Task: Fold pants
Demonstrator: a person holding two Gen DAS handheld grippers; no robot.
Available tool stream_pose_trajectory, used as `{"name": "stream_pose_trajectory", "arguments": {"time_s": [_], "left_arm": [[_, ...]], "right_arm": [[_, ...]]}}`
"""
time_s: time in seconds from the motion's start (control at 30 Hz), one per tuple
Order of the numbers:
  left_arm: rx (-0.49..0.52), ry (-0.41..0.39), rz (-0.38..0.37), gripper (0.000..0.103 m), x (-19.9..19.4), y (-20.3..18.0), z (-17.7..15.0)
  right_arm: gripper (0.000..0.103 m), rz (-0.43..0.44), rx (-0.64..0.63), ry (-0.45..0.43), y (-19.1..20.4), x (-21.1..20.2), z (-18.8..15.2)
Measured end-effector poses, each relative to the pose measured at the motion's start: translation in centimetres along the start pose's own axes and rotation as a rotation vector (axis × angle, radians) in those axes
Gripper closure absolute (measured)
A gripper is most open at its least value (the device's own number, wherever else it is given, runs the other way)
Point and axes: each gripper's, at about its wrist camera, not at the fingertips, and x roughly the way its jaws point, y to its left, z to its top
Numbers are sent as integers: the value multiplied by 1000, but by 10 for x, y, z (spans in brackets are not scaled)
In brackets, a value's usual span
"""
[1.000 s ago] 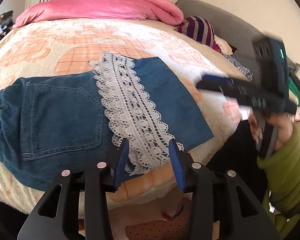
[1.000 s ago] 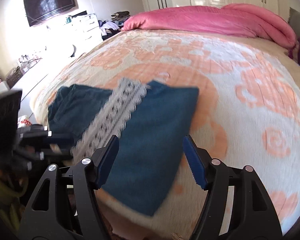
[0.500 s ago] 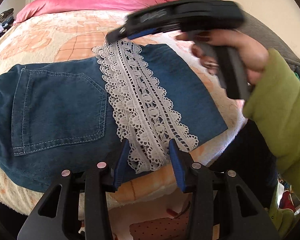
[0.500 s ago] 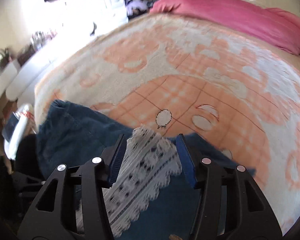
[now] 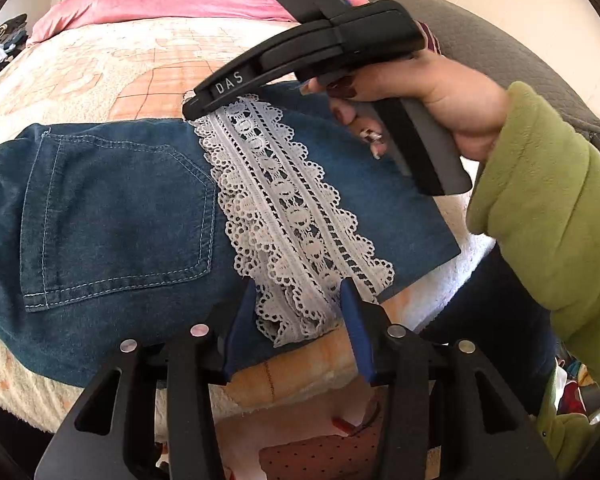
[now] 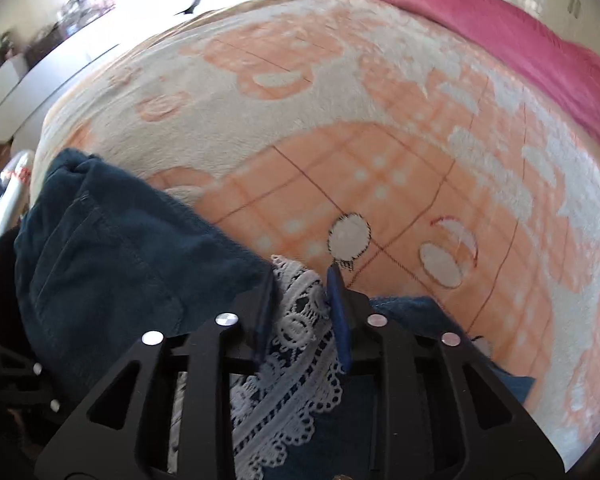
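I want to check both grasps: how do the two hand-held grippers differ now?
The left hand-held gripper straddles the near end of the lace band; the right hand-held gripper straddles its far end. The left one's gap is wider; the right one's is narrower. Both are open over the jeans.

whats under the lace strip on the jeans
Blue denim of the jeans shows through the holes in the lace. Whether a hem or seam lies beneath it is covered. The blanket lies under the jeans.
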Motion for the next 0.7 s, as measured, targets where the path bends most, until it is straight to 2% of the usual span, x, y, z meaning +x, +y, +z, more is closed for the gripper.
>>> {"name": "stream_pose_trajectory", "arguments": {"time_s": [0.03,0.07,0.1,0.17,0.27,0.37,0.53,0.6,0.7], "left_arm": [[0,1,-1,60,0,0,0],[0,2,-2,59,0,-1,0],[-1,2,-4,59,0,0,0],[-2,2,-6,59,0,-1,-1],[-6,1,-11,56,-1,0,-1],[-6,2,-16,52,-2,1,-2],[-5,3,0,51,-5,2,-3],[-2,0,12,51,-10,1,-3],[-6,-18,36,50,-21,4,-2]], "right_arm": [[77,9,21,-11,-2,-4,-1],[67,13,30,-26,-3,-9,-2],[62,14,36,-48,-4,-17,-4],[52,15,63,-116,-8,-40,-11],[49,21,93,-164,-13,-66,-25],[49,21,85,-161,-13,-77,-43],[47,-39,104,0,-22,-42,-75],[45,-17,137,-40,-27,-39,-82],[42,-14,157,-54,-26,-48,-81]]}}
